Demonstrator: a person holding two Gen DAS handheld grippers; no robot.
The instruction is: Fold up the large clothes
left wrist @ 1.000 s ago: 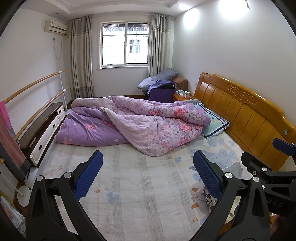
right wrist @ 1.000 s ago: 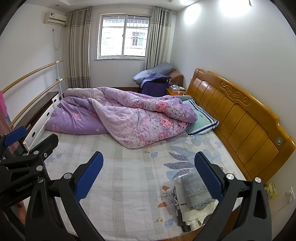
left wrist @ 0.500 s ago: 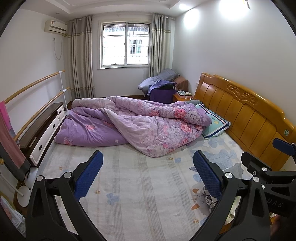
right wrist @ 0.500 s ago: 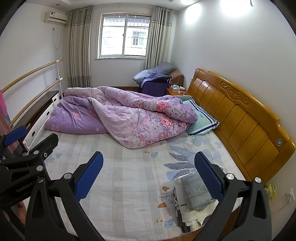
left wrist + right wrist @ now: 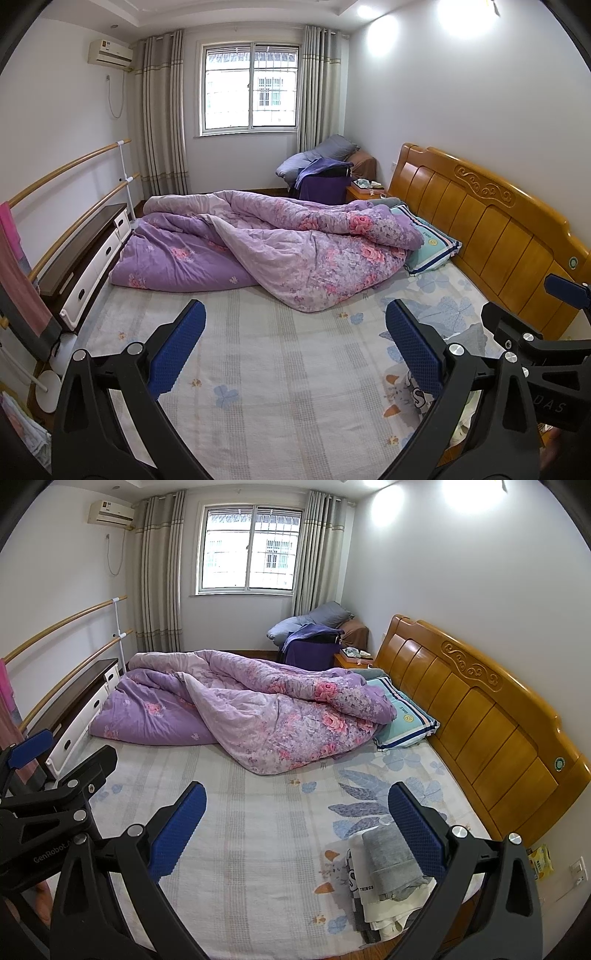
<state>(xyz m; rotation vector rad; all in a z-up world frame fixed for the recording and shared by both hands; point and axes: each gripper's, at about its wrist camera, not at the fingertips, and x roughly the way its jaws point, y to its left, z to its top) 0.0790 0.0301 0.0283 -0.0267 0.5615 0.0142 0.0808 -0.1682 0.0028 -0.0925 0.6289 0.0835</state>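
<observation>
Bed (image 5: 258,849) has a clothes stack (image 5: 384,878) near right; left gripper (image 5: 295,347) and right gripper (image 5: 297,827) both spread apart, holding nothing.

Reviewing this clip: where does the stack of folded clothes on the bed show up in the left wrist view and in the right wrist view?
Left wrist: stack of folded clothes sits lower right, mostly hidden behind the left gripper's right finger.
Right wrist: stack lies lower right, in plain sight at the bed's near corner, beside the right gripper's right finger.
Shared landmark: the wooden headboard along the right.
</observation>
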